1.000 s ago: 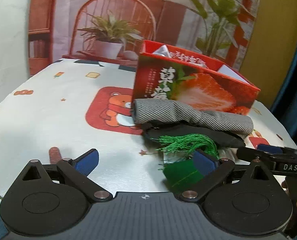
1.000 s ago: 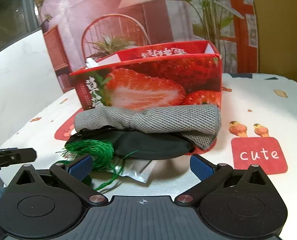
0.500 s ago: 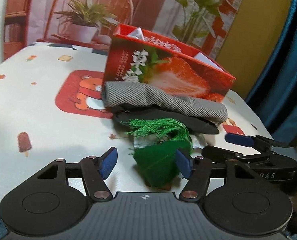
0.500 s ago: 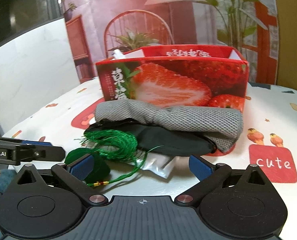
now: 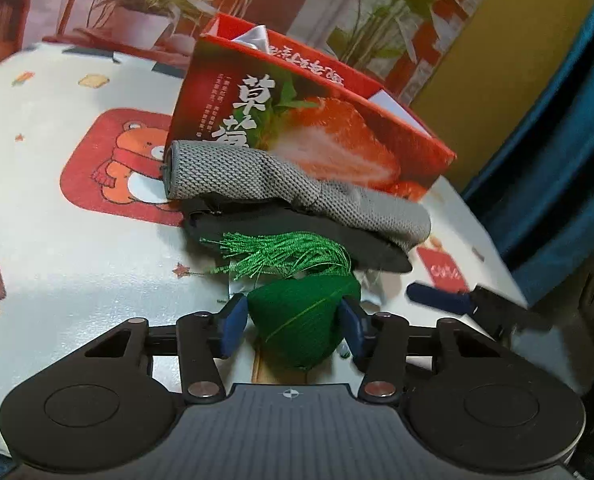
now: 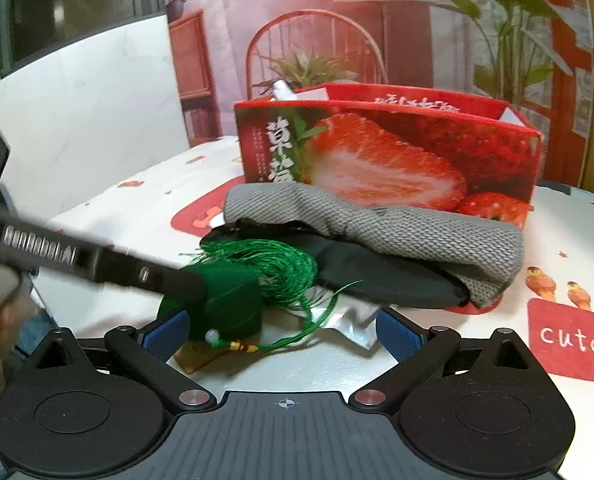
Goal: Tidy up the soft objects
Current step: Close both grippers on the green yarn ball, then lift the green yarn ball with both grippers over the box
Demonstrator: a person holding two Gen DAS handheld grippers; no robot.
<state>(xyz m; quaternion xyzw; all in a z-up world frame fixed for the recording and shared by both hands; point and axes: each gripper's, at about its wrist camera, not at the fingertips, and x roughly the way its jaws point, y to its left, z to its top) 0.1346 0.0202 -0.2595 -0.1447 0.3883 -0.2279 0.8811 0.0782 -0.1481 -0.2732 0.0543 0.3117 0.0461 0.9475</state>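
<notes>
A green pouch (image 5: 302, 334) with a green tassel (image 5: 289, 254) lies near the table's front edge. My left gripper (image 5: 293, 317) has its jaws closing, and both blue pads touch the pouch's sides. In the right wrist view the pouch (image 6: 229, 300) sits by my open right gripper (image 6: 281, 334), whose left pad is close beside it. One left finger (image 6: 97, 264) crosses that view. Behind lie a grey knitted cloth (image 5: 297, 188) on a black cloth (image 5: 305, 236), against a red strawberry box (image 5: 317, 120).
A silver foil packet (image 6: 345, 316) lies under the tassel's threads. The table (image 5: 77, 260) has a white cartoon-print cover, with bare surface to the left. A blue curtain (image 5: 569, 160) hangs at the right. One blue finger of the right gripper (image 5: 437, 294) shows at the right.
My left gripper has swung over to the green pouch and its wide jaws have narrowed onto it. Its finger has come into the right wrist view. The right gripper stays open.
</notes>
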